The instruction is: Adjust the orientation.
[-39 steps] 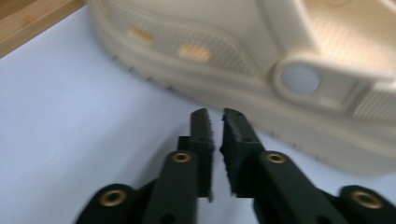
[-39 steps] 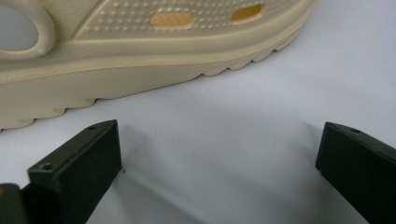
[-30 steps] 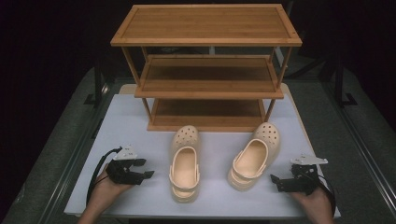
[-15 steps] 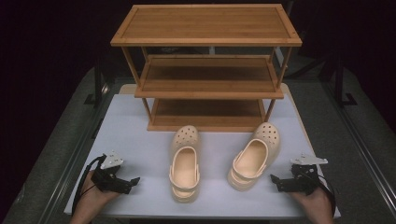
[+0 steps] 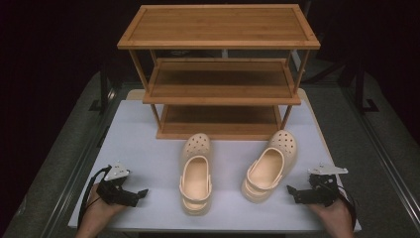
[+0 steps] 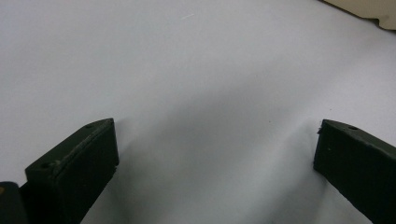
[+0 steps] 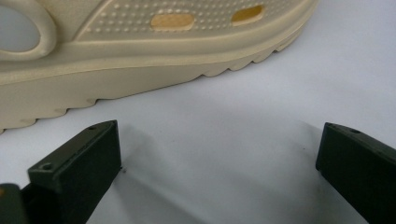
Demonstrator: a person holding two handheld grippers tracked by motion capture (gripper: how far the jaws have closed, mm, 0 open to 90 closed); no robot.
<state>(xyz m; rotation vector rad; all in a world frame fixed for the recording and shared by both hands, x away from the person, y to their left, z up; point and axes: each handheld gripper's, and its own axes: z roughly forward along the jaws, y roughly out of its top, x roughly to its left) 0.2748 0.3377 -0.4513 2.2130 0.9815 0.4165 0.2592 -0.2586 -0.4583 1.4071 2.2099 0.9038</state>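
Note:
Two beige clogs lie on the white table [image 5: 148, 134], toes pointing at the shelf. The left clog [image 5: 195, 176] sits mid-table; a corner of it [image 6: 373, 9] shows in the left gripper view. The right clog [image 5: 270, 166] is angled, toe to the right. My left gripper [image 5: 138, 196] rests near the front left edge, open, with bare table between its jaws [image 6: 217, 130]. My right gripper [image 5: 293, 193] is open just right of the right clog's heel. Its jaws [image 7: 219, 128] face the clog's ribbed sole side [image 7: 140, 60], apart from it.
A three-tier wooden shoe rack [image 5: 220, 74] stands at the back of the table, its shelves bare. Dark floor and metal rails [image 5: 94, 144] flank the table on both sides.
My left gripper has drawn back toward the near left edge, away from the left clog. The right gripper and both clogs have stayed put.

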